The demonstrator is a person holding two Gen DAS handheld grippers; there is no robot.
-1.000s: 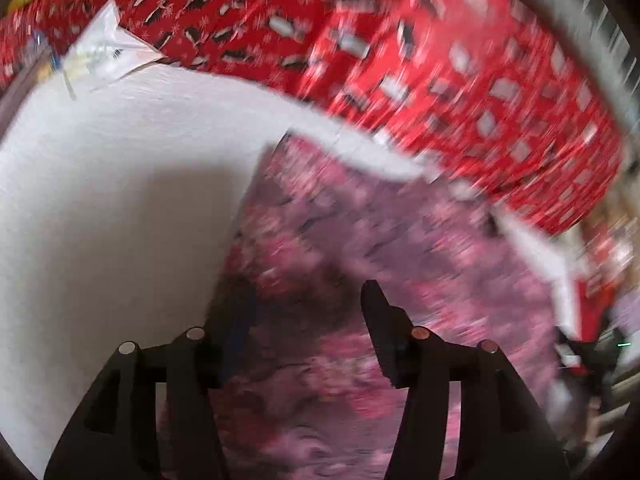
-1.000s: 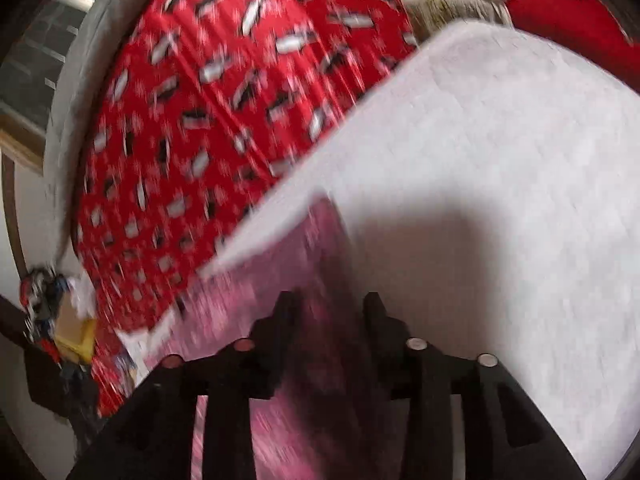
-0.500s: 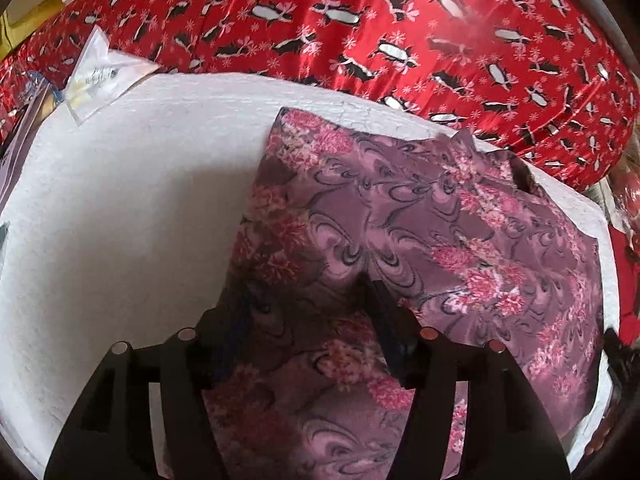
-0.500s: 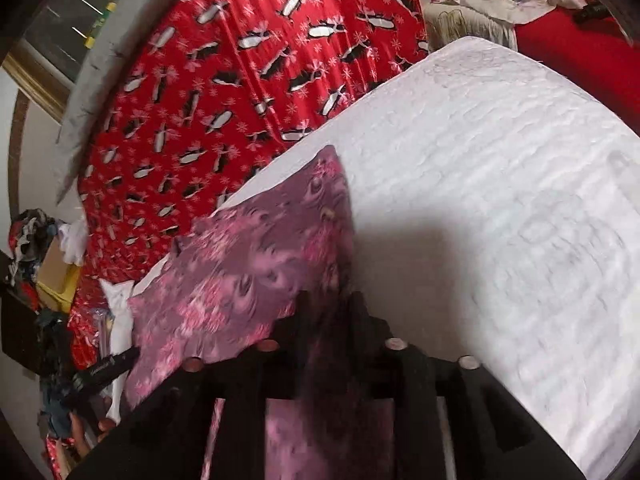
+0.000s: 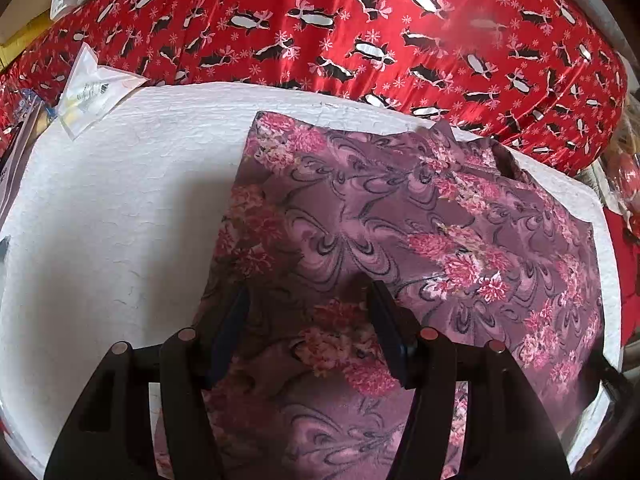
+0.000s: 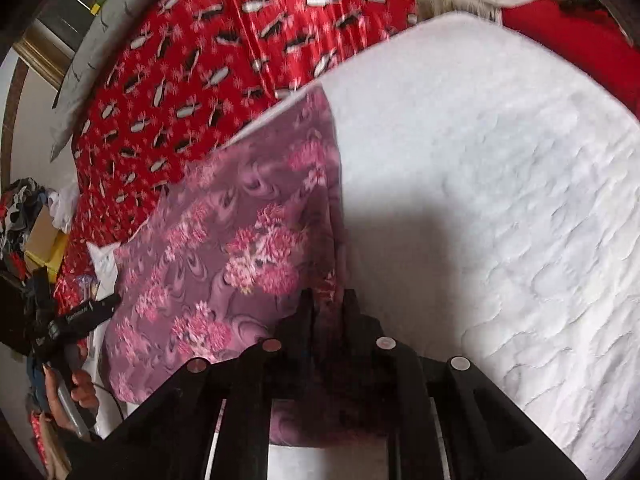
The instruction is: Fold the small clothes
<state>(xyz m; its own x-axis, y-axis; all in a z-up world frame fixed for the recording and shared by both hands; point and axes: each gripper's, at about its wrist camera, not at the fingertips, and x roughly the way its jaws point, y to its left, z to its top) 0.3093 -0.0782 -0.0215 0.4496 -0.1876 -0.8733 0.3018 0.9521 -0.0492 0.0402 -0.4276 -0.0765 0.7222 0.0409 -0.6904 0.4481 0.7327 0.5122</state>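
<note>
A purple garment with pink flowers lies spread on a white quilted pad. My left gripper is open, its fingers apart just above the garment's near part. In the right wrist view the same garment lies to the left on the pad. My right gripper is shut on the garment's right edge, with cloth pinched between the fingers.
A red bedsheet with a black and white print lies behind the pad. A clear plastic packet rests at the pad's far left corner. Clutter and the other hand-held gripper show at the left of the right wrist view.
The garment was laid down flat on the pad. My right gripper's fingers closed together on its edge. My left gripper stayed open over the cloth.
</note>
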